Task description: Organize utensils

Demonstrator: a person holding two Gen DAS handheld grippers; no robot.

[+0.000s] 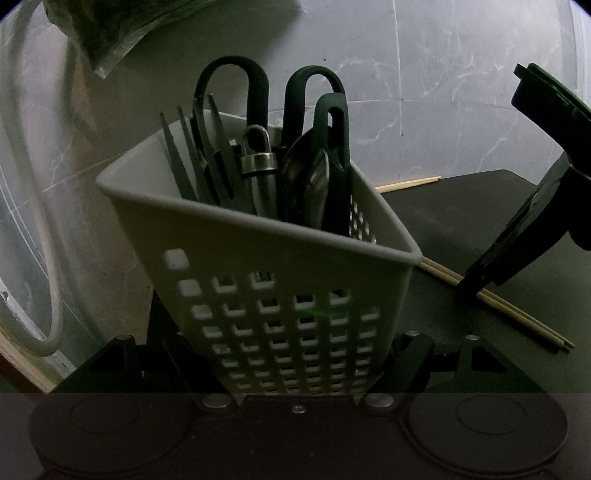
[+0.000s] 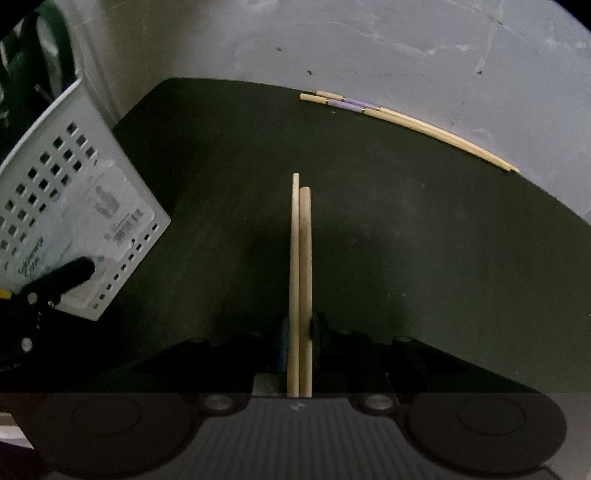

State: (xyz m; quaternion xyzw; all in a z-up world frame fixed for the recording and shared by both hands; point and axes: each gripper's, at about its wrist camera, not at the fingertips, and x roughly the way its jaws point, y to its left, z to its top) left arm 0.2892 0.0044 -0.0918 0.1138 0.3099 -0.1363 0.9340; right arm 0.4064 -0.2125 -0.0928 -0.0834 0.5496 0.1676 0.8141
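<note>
My left gripper [image 1: 295, 350] is shut on the base of a white perforated basket [image 1: 221, 236], which tilts away from me. Forks [image 1: 181, 155], spoons [image 1: 314, 181], black loop-handled utensils [image 1: 255, 81] and a padlock [image 1: 258, 155] stand in it. In the right wrist view the basket [image 2: 74, 206] is at the left, with a black left-gripper finger [image 2: 70, 275] on its wall. My right gripper [image 2: 300, 328] is shut on a pair of plain wooden chopsticks [image 2: 300, 258] that point straight ahead over the dark mat [image 2: 406, 240]. From the left wrist view, the right gripper [image 1: 467, 286] tips down onto those chopsticks [image 1: 517, 314] right of the basket.
A second pair of chopsticks with purple bands [image 2: 406, 123] lies along the mat's far edge. Around the mat is a grey marbled counter [image 1: 443, 74]. A white cable [image 1: 55, 258] loops at the left, and a clear bag of dark contents [image 1: 110, 33] lies at the top left.
</note>
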